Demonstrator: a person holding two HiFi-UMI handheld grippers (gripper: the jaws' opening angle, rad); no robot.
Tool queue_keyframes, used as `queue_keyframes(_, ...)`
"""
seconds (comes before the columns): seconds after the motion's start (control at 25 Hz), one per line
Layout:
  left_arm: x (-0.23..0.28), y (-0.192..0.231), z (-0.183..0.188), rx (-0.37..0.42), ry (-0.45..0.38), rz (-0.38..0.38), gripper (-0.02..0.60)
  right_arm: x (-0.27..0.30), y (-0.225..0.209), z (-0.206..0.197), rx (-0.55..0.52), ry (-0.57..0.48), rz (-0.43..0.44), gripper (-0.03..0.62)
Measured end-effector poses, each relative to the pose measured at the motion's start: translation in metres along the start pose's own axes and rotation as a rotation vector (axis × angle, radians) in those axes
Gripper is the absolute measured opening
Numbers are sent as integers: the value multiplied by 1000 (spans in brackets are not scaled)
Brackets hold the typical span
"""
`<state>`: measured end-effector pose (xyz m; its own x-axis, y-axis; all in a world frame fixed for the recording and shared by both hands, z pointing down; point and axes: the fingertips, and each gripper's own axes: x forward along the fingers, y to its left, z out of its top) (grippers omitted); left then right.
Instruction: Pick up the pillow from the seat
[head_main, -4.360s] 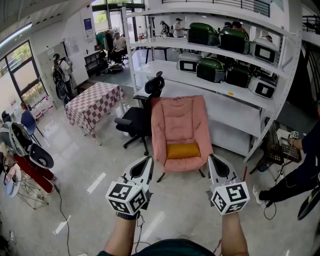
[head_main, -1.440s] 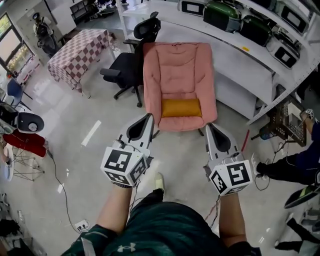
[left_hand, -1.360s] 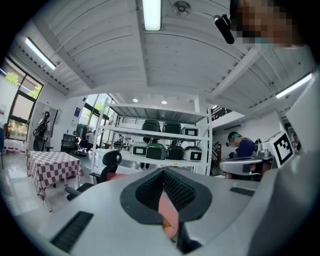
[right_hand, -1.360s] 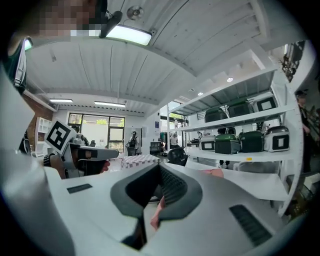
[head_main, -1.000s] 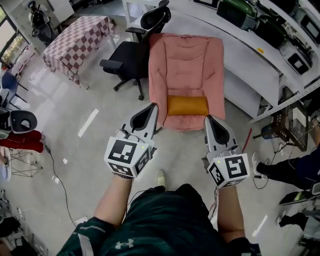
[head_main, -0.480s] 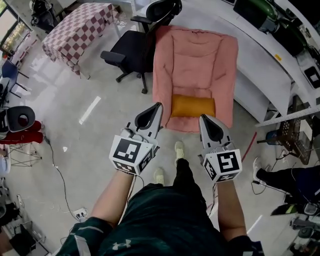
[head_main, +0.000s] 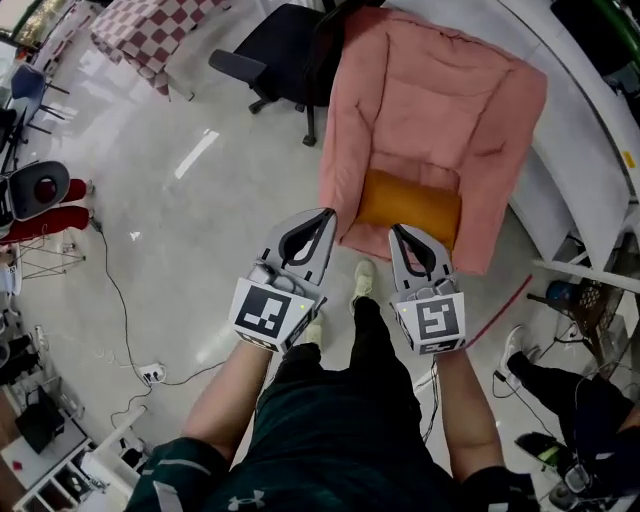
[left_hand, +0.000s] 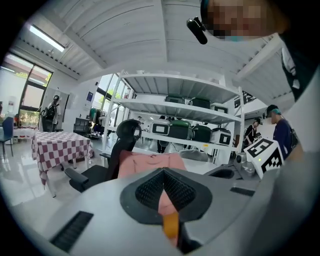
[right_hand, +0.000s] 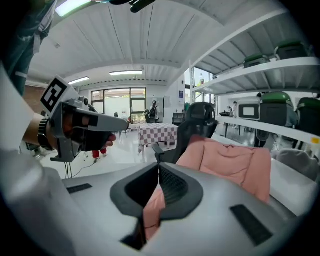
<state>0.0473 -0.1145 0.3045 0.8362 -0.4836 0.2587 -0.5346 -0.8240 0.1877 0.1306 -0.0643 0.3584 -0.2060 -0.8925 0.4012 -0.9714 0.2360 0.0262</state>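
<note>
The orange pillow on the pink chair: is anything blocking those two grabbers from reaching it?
Nothing visible. The pillow lies uncovered on the seat of the pink chair, with the left gripper and right gripper just short of it.

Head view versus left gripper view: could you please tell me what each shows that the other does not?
Only the head view shows the person's legs and shoe, and the orange pillow whole on the seat's front edge. Only the left gripper view shows the ceiling, its strip light and the shelving's upper tiers. Both show the pink chair, the black office chair and the checkered table.
</note>
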Motion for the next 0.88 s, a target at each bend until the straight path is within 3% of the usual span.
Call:
queue_keyframes(0.24,40,33,-60,-54,64,58,5,59,-2,-64,-54,83,119,5)
queue_keyframes(0.52,79,52,-126,-93,153,88,5,109,-5,-160,-95,253,212,5)
queue_keyframes(0.88,100,75,-196,-171,206,136,5,162,1,-273,-258,425,316,5)
